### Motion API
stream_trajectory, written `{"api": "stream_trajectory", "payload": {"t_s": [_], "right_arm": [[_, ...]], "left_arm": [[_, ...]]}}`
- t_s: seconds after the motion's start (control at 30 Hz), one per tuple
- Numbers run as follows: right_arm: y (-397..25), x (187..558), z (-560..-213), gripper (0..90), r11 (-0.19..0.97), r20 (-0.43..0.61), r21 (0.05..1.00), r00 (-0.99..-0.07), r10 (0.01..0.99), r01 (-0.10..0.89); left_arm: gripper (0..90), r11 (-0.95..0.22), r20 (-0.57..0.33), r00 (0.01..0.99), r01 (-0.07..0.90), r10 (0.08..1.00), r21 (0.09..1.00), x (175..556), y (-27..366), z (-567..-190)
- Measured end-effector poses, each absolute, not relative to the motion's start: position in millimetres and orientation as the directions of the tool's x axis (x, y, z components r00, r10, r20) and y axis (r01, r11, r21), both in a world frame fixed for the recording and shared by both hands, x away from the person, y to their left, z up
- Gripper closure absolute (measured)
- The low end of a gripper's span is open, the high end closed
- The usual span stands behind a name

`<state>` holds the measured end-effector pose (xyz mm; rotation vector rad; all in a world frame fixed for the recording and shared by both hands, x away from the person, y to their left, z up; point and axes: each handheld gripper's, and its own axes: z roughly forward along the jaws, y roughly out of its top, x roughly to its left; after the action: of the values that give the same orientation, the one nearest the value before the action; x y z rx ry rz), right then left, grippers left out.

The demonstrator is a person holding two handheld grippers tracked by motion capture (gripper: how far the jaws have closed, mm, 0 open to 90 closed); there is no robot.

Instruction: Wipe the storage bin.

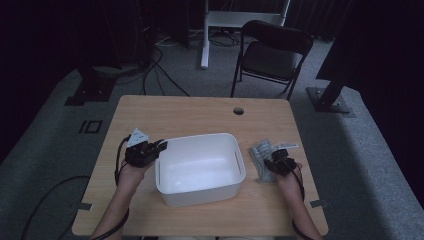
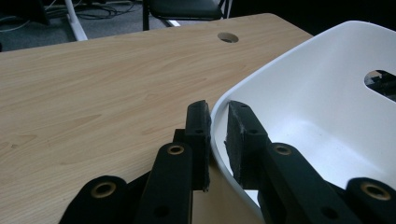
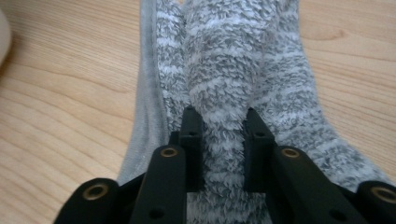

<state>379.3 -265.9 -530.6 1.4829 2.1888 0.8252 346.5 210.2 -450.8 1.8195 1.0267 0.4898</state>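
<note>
Bin (image 1: 200, 167), white, is sitting mid-desk; the left gripper (image 2: 218, 121) is pinching its left rim between nearly shut jaws. Near the desk's right edge, the right gripper (image 3: 220, 122) is squeezing a fold of the grey fuzzy sock (image 3: 224, 70).

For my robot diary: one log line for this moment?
left gripper: astride bin rim | right gripper: pinching fuzzy grey sock | sock: on table

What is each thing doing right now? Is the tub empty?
Tub: empty, upright on the table.
Sock: flat on the table, a fold pinched up.
Left gripper: jaws astride the tub's rim.
Right gripper: shut on the sock.
Chair: empty, behind the table.
</note>
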Motion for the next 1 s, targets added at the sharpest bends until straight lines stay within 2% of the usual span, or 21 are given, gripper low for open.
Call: {"api": "stream_trajectory", "payload": {"t_s": [0.17, 0.3, 0.6, 0.77, 1.0], "right_arm": [[-267, 370, -512, 76.6, 0.232, 0.101, 0.695, -0.412, 0.906, 0.681], [-264, 356, -489, 77.1, 0.248, 0.096, 0.738, -0.462, 0.882, 0.627], [-268, 320, -443, 77.1, 0.205, 0.147, 0.832, -0.561, 0.815, 0.516], [-271, 301, -420, 77.0, 0.152, 0.215, 0.875, -0.649, 0.730, 0.460], [-263, 273, -415, 77.0, 0.172, 0.206, 0.889, -0.706, 0.677, 0.424]], "left_arm": [[78.9, -0.189, -0.104, 0.566, 0.435, 0.818, 0.880, 347, 210, -451], [78.9, -0.190, -0.103, 0.566, 0.435, 0.818, 0.880, 347, 210, -451], [78.9, -0.192, -0.101, 0.566, 0.435, 0.818, 0.880, 347, 210, -451], [79.0, -0.195, -0.096, 0.564, 0.433, 0.820, 0.880, 347, 209, -451], [78.9, -0.193, -0.095, 0.560, 0.433, 0.823, 0.880, 346, 209, -451]]}}
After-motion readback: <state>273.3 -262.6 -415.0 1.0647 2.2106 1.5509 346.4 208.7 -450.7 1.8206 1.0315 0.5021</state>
